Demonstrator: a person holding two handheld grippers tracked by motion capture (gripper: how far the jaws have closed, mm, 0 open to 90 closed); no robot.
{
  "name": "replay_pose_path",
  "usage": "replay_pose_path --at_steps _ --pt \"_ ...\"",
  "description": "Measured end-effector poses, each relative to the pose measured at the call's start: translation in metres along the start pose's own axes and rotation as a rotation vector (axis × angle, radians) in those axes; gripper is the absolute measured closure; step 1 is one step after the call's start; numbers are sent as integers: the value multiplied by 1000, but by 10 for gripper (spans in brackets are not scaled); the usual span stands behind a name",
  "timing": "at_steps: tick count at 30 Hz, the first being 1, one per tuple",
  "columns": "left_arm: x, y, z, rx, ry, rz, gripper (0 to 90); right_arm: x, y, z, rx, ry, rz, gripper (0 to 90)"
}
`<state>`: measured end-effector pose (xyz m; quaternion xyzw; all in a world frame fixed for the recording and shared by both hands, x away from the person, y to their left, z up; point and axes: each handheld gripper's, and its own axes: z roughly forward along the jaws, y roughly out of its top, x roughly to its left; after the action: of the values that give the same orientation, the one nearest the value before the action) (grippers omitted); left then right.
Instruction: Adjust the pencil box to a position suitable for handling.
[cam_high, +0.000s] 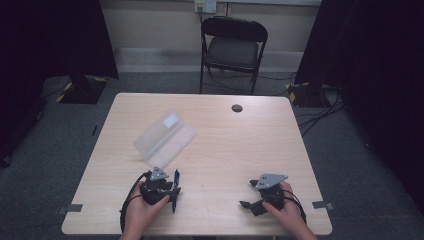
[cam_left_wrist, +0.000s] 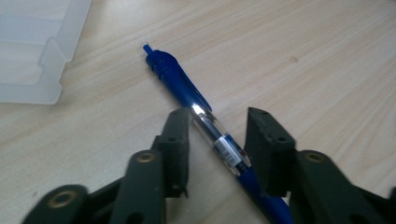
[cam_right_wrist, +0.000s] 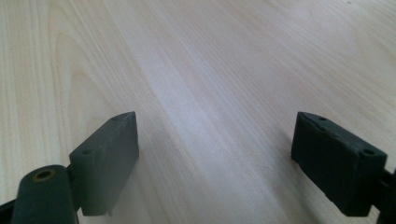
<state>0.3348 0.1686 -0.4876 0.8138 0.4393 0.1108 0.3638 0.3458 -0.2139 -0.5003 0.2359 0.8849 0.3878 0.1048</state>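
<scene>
A blue retractable pen (cam_high: 176, 189) lies on the wooden table (cam_high: 240, 145) near its front left. In the left gripper view the pen (cam_left_wrist: 180, 86) runs diagonally, clicker end away from me, clear barrel between my jaws. My left gripper (cam_left_wrist: 219, 133) straddles it; a gap shows on each side of the barrel, so the pads do not press on it. In the high view this gripper (cam_high: 170, 191) sits low over the pen in a person's hand. My right gripper (cam_high: 248, 194) rests near the front right, open, with bare wood between its pads (cam_right_wrist: 109, 154).
A clear plastic box (cam_high: 165, 137) lies just beyond the pen, its corner at the upper left of the left gripper view (cam_left_wrist: 32, 51). A round cable hole (cam_high: 237, 108) sits near the table's far edge. A black folding chair (cam_high: 232, 47) stands behind the table.
</scene>
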Motion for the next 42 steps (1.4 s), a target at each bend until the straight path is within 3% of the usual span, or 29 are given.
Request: replay_pose_path --at_steps 4,8,14,18,21,29,33,39,42 --pt "0 4 1 17 -27 7 725 0 0 0 0 0 0 142" --pt "-2 9 4 43 -18 39 798 0 0 0 0 0 0 142" --pt "-1 9 5 43 -30 48 798 0 0 0 0 0 -1 142" --pt "0 8 5 31 -30 33 796 0 0 0 0 0 0 142" --pt "1 7 6 20 -40 24 735 0 0 0 0 0 0 142" --pt "1 1 -9 20 -7 29 657 0 0 0 0 0 0 142" --pt "3 -5 -14 13 1 4 641 0 0 0 0 0 0 142" --pt "3 -9 -10 14 11 38 631 0 0 0 0 0 0 142" --pt "1 -9 -9 11 18 82 646 0 0 0 0 0 0 142"
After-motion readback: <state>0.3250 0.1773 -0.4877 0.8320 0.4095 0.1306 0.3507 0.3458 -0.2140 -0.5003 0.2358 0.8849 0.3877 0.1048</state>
